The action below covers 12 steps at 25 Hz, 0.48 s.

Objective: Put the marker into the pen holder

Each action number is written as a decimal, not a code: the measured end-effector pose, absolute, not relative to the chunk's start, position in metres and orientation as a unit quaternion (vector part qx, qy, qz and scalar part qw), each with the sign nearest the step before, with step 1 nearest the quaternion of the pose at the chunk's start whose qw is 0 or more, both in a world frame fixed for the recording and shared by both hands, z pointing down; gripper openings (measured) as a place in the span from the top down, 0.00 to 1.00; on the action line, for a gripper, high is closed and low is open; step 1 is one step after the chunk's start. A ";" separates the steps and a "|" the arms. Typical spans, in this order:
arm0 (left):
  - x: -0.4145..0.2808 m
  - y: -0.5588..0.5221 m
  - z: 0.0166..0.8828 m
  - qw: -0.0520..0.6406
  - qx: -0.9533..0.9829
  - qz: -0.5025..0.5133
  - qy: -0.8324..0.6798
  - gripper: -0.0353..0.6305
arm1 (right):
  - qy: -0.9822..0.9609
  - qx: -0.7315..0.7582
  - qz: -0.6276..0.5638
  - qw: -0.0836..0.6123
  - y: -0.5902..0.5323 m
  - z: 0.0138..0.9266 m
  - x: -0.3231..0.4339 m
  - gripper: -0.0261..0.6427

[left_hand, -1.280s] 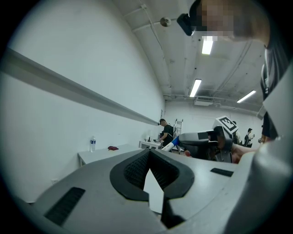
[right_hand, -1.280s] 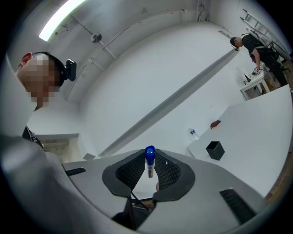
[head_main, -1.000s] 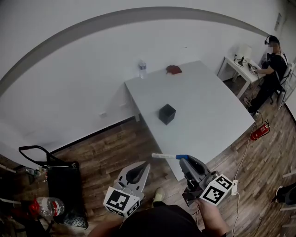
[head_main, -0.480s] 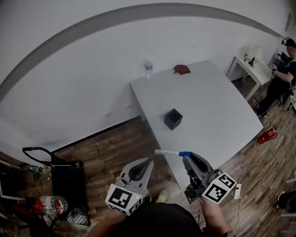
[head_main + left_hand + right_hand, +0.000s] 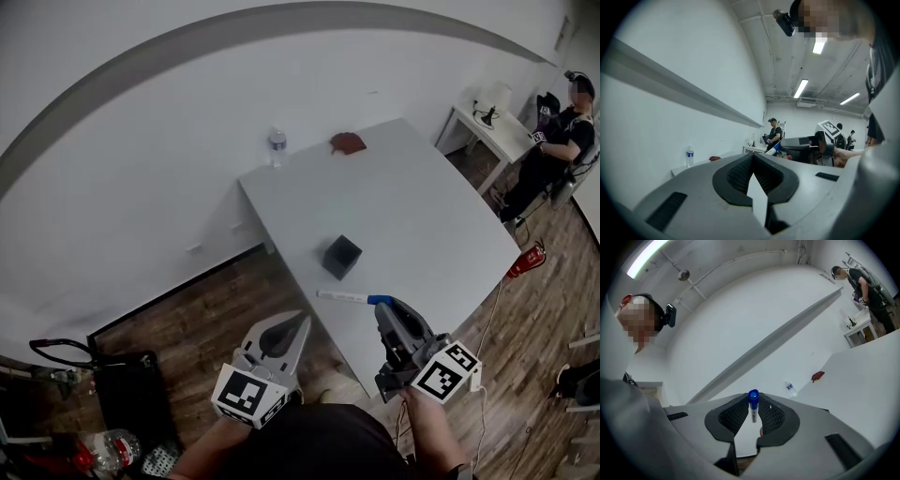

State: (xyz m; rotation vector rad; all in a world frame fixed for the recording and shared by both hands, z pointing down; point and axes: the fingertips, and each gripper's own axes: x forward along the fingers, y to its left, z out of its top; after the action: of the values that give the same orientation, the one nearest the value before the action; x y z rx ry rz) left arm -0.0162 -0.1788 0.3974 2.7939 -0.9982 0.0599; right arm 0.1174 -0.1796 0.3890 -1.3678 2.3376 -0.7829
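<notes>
One marker (image 5: pixel 349 297), white-bodied with a blue cap, is pinched at its capped end by my right hand-held gripper (image 5: pixel 384 307). In the head view the marker sticks out sideways to my left, roughly level, in the air above the near edge of the white surface (image 5: pixel 427 202). In the right gripper view the marker (image 5: pixel 753 411) stands between the ribbed black pads with its blue cap towards the camera, and the jaws of this hand-held gripper (image 5: pixel 753 404) are closed narrowly on it.

The pen holder (image 5: pixel 341 256), a small black open-topped box, stands upright on the surface beyond the marker and clearly apart from it.

My left hand-held gripper (image 5: pixel 296 325) hangs over the wooden floor (image 5: pixel 211 314), beside the right one and short of the surface. In the left gripper view its jaws (image 5: pixel 753 157) meet at the tips with nothing between them.

Along the far edge of the surface, by the white wall, stand a water bottle (image 5: pixel 276 145) and, well to its right, a crumpled red thing (image 5: pixel 348 142). On the floor past the surface's right corner lies a red fire extinguisher (image 5: pixel 525 263). In the far right corner a person (image 5: pixel 555 150) sits at a small white desk (image 5: pixel 487 128). A black cart (image 5: pixel 117 375) stands at lower left.
</notes>
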 end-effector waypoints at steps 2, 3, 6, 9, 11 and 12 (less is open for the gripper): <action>-0.020 -0.194 0.400 0.089 0.942 0.020 -0.322 0.94 | 0.809 -0.496 -0.271 0.160 -0.193 0.392 0.118 0.86; -0.021 -0.200 0.401 0.090 0.945 0.021 -0.315 0.94 | 0.803 -0.506 -0.271 0.158 -0.199 0.394 0.119 0.86; -0.020 -0.216 0.407 0.092 0.951 0.025 -0.294 0.94 | 0.785 -0.534 -0.274 0.153 -0.213 0.404 0.125 0.86; -0.016 -0.230 0.417 0.097 0.956 0.029 -0.276 0.94 | 0.766 -0.559 -0.282 0.148 -0.224 0.418 0.133 0.86; -0.013 -0.236 0.424 0.106 0.957 0.031 -0.268 0.94 | 0.755 -0.572 -0.288 0.139 -0.230 0.430 0.138 0.86; -0.011 -0.238 0.427 0.111 0.958 0.032 -0.264 0.94 | 0.750 -0.579 -0.291 0.134 -0.233 0.436 0.141 0.86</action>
State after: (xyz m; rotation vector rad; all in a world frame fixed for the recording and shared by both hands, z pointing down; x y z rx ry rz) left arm -0.0105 -0.2378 0.4273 2.8137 -0.7743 0.0954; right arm 0.1409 -0.2334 0.4360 -1.6782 2.1744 -0.8442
